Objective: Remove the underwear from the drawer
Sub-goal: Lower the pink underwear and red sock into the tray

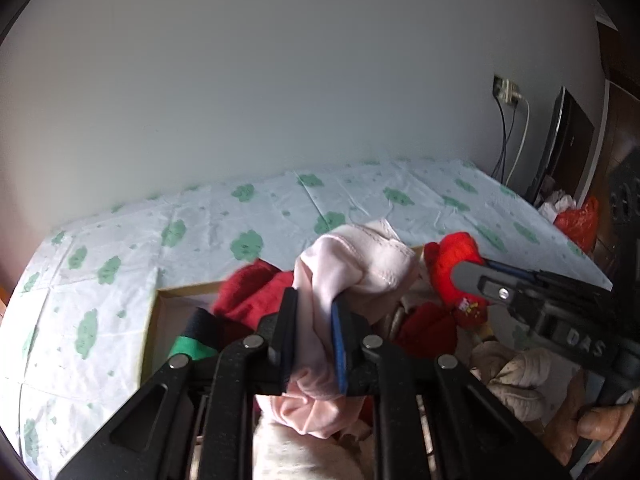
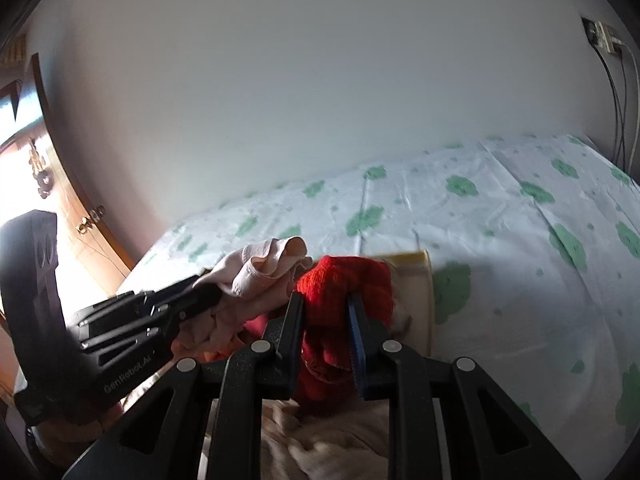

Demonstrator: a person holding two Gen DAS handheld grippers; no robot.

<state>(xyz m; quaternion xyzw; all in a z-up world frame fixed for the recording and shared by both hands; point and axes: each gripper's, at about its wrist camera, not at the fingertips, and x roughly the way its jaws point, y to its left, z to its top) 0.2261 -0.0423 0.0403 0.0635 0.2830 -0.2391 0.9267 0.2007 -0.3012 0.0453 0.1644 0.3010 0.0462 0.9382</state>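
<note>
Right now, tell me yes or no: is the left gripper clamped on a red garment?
No, the left gripper is shut on the pink underwear; the right gripper holds the red garment.

Right gripper (image 1: 464, 280) side, left wrist view: raised letters "DAS", black on black, on the body behind the fingers; anything before or after cut off or unreadable.
Left gripper (image 2: 208, 294) side, right wrist view: pale print "GenRobot.AI" along the lower body, behind the linkage bars.
Red garment (image 1: 456, 272), in right gripper's jaws: small white tag with coloured specks just below the finger; too small to read.
Sheet (image 1: 120, 264), beyond both grippers: green blotch pattern only, no lettering.
Wall socket (image 1: 506, 90), far up and right of left gripper: no legible marking.
</note>
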